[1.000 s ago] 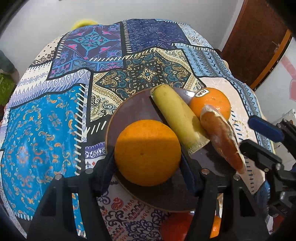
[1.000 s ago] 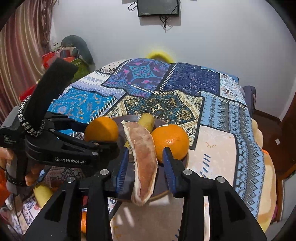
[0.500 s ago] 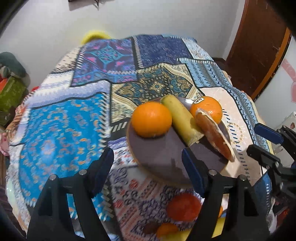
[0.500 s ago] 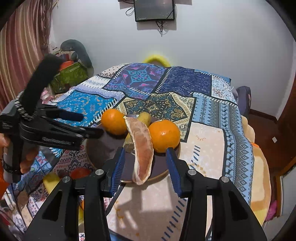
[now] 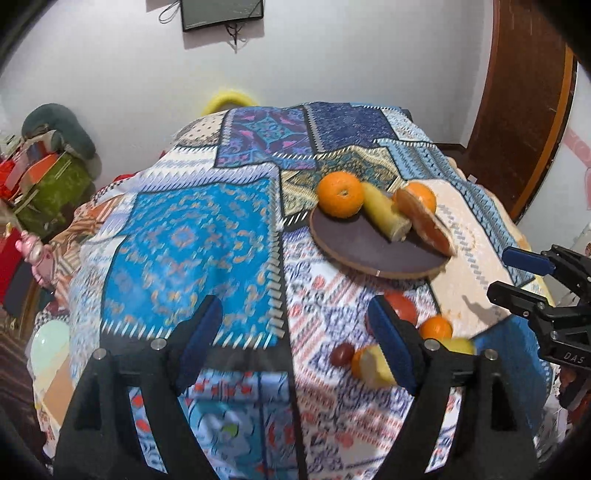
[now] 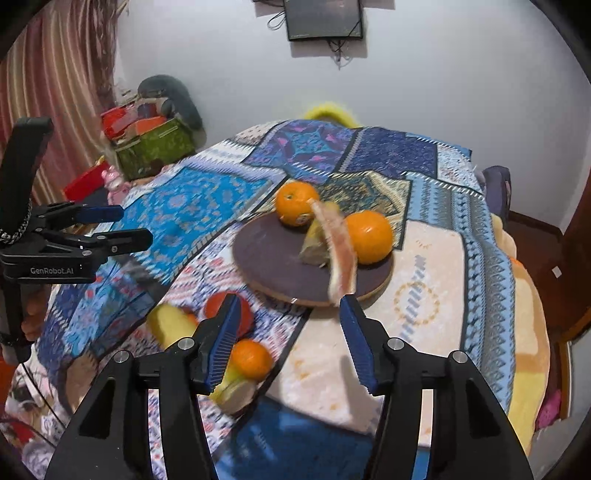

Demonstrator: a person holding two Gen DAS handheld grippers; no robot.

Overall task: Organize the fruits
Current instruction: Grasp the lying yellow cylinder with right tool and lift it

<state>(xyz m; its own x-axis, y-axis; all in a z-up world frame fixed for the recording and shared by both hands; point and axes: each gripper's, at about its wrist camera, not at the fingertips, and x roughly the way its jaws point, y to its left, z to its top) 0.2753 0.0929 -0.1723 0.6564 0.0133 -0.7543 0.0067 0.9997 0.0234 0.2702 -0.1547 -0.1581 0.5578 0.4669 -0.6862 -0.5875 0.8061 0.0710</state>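
Note:
A dark round plate (image 5: 365, 251) (image 6: 273, 262) on the patterned tablecloth holds two oranges (image 5: 340, 194) (image 6: 368, 236), a yellow banana piece (image 5: 384, 216) and an orange fruit slice (image 5: 424, 223) (image 6: 338, 251). Loose fruit lies near the table's front edge: a red fruit (image 6: 221, 308), a small orange (image 6: 251, 360) and yellow pieces (image 6: 170, 325). My left gripper (image 5: 295, 343) is open and empty, well back from the plate. My right gripper (image 6: 290, 343) is open and empty, just in front of the plate.
The tablecloth (image 5: 192, 236) covers the whole table. A green box with clutter (image 6: 155, 147) stands at the far left by a striped curtain. A wooden door (image 5: 524, 92) is at the right. A screen (image 6: 325, 18) hangs on the white wall.
My left gripper let go of the orange on the plate and pulled back. My right gripper released the fruit slice and drew back too. Both cameras now see more of the table.

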